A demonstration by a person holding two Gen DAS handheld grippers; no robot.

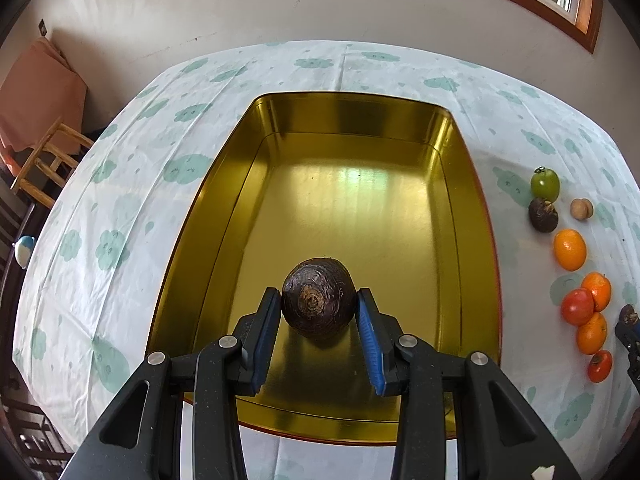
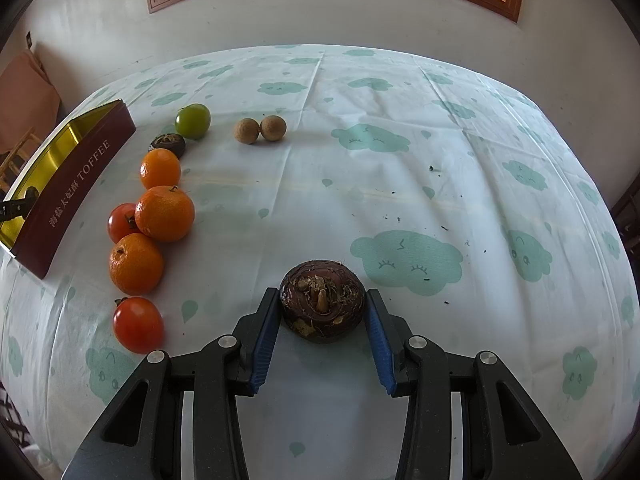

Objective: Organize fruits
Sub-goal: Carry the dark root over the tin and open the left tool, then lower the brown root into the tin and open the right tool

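My left gripper is clamped on a dark purple-brown, round water chestnut; both blue pads touch its sides. I'm holding it over the near end of the gold-lined rectangular metal tin, just above the tin's shiny floor, w/ its reflection right under it. Can't tell if it touches the floor. Otherwise the tin's floor shows only glare from the window.

My right gripper is clamped on a second dark, flattened water chestnut w/ a tan sprout on top. It sits low over the white tablecloth w/ green cloud print; contact w/ the cloth I can't judge.

In the right wrist view the tin's maroon outer wall reads TOFFEE and stands at the left edge of the table. Beside it, fruit runs in a rough line from far to near: a green tomato, a small dark water chestnut touching neither gripper, a round orange mandarin, a bigger mandarin pressed against a red tomato, a third mandarin, then a second red tomato nearest me. Two tan longans lie touching each other, further right & apart from the row.
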